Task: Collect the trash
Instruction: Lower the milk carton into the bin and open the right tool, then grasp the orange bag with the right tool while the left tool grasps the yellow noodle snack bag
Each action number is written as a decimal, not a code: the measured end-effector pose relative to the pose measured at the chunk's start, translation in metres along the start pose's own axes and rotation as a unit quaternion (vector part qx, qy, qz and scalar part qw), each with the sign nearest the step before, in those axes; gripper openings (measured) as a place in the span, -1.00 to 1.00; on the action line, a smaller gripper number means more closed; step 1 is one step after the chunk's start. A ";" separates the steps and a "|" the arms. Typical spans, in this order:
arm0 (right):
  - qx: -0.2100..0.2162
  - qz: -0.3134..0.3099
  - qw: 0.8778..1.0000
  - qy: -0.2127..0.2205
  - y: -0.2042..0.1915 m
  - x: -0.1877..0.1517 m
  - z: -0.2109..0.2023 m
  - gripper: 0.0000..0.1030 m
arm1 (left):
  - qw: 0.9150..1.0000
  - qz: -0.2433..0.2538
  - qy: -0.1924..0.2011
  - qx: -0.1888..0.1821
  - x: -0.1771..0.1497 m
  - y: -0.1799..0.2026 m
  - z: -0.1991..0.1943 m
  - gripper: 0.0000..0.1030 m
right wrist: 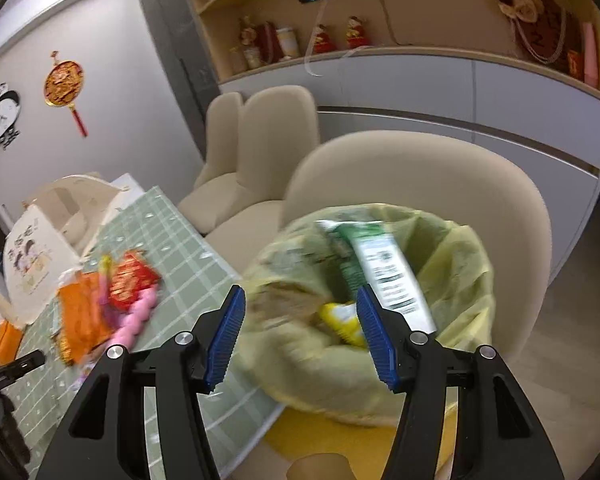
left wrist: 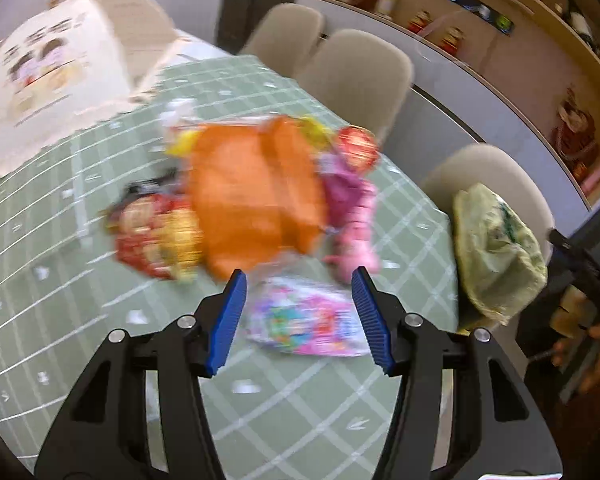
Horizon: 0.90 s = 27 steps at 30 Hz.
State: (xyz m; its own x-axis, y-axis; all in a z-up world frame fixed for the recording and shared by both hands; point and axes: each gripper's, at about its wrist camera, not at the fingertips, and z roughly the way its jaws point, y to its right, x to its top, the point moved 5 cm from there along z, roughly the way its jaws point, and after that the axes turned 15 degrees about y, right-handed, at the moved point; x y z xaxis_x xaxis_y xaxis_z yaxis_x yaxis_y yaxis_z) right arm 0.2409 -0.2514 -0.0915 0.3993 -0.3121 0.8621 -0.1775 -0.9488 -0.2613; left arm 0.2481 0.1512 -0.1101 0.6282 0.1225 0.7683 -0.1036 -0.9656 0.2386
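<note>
My left gripper (left wrist: 300, 274) hangs open over the green checked table (left wrist: 52, 248). A pink colourful wrapper (left wrist: 304, 320) lies on the cloth below its jaws, and the pads do not press on it. Beyond lies a blurred pile: an orange bag (left wrist: 252, 196), a red packet (left wrist: 148, 236), pink wrappers (left wrist: 352, 216). My right gripper (right wrist: 300, 292) is open and empty above the yellow-green trash bag (right wrist: 460, 264), which stands on a chair seat. Inside the bag are a green-and-white packet (right wrist: 384, 268) and a yellow wrapper (right wrist: 340, 320). The bag (left wrist: 496, 252) also shows at the right.
Beige chairs (left wrist: 356, 76) line the table's far side, with a cabinet and shelves behind them. A white printed box (left wrist: 52, 64) stands at the table's far left. The table edge (right wrist: 236, 272) runs just left of the bag. A hand (left wrist: 596, 352) shows at the right edge.
</note>
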 end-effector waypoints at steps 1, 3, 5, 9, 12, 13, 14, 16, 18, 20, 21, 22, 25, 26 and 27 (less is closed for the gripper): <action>0.005 -0.003 1.000 0.000 -0.011 -0.001 -0.005 0.06 | 1.000 -0.007 0.004 0.008 -0.001 -0.014 -0.003 0.01; 0.023 -0.011 1.000 -0.007 -0.035 -0.004 -0.014 0.06 | 0.999 -0.027 0.013 0.022 -0.003 -0.045 -0.008 0.01; 0.035 -0.030 0.999 -0.011 -0.060 -0.009 -0.025 0.06 | 0.999 -0.041 0.017 0.031 -0.006 -0.070 -0.011 0.01; 0.049 -0.076 0.996 -0.011 -0.102 -0.018 -0.041 0.06 | 0.998 -0.052 0.022 0.036 -0.007 -0.107 -0.006 0.01; 0.062 -0.102 0.993 -0.014 -0.131 -0.026 -0.046 0.06 | 0.997 -0.064 0.026 0.031 -0.005 -0.119 -0.003 0.01; 0.067 -0.105 0.992 -0.015 -0.135 -0.028 -0.047 0.06 | 0.997 -0.071 0.026 0.025 -0.004 -0.120 -0.002 0.01; 0.075 -0.109 0.991 -0.016 -0.141 -0.030 -0.046 0.06 | 0.997 -0.075 0.026 0.018 -0.004 -0.120 -0.001 0.01; 0.089 -0.115 0.989 -0.030 -0.153 -0.036 -0.039 0.06 | 0.997 -0.074 0.030 0.011 0.000 -0.116 0.001 0.01; 0.106 -0.116 0.986 -0.057 -0.164 -0.045 -0.027 0.06 | 0.997 -0.070 0.032 0.002 0.002 -0.112 0.001 0.01; 0.126 -0.124 0.981 -0.074 -0.175 -0.053 -0.016 0.06 | 0.998 -0.057 0.032 -0.002 0.003 -0.108 0.000 0.01; 0.136 -0.130 0.979 -0.084 -0.182 -0.059 -0.010 0.06 | 0.998 -0.046 0.033 0.001 0.002 -0.107 -0.001 0.01; 0.144 -0.133 0.976 -0.094 -0.188 -0.065 -0.003 0.06 | 0.999 -0.040 0.032 0.003 0.002 -0.107 -0.002 0.01; 0.156 -0.145 0.970 -0.120 -0.206 -0.083 0.011 0.06 | 0.999 -0.040 0.025 0.005 -0.002 -0.113 -0.005 0.01; 0.163 -0.147 0.967 -0.127 -0.210 -0.088 0.014 0.06 | 0.999 -0.042 0.023 0.007 -0.003 -0.116 -0.005 0.01; 0.179 -0.151 0.962 -0.140 -0.219 -0.099 0.019 0.06 | 0.999 -0.046 0.020 0.010 -0.004 -0.119 -0.006 0.01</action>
State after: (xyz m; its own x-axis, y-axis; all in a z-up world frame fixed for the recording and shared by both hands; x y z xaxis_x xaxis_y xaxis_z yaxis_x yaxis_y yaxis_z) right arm 0.2573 -0.0135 -0.1277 0.6196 0.0280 0.7844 0.2856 -0.9389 -0.1921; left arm 0.2532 0.2664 -0.1384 0.6023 0.2202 0.7673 -0.0310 -0.9540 0.2981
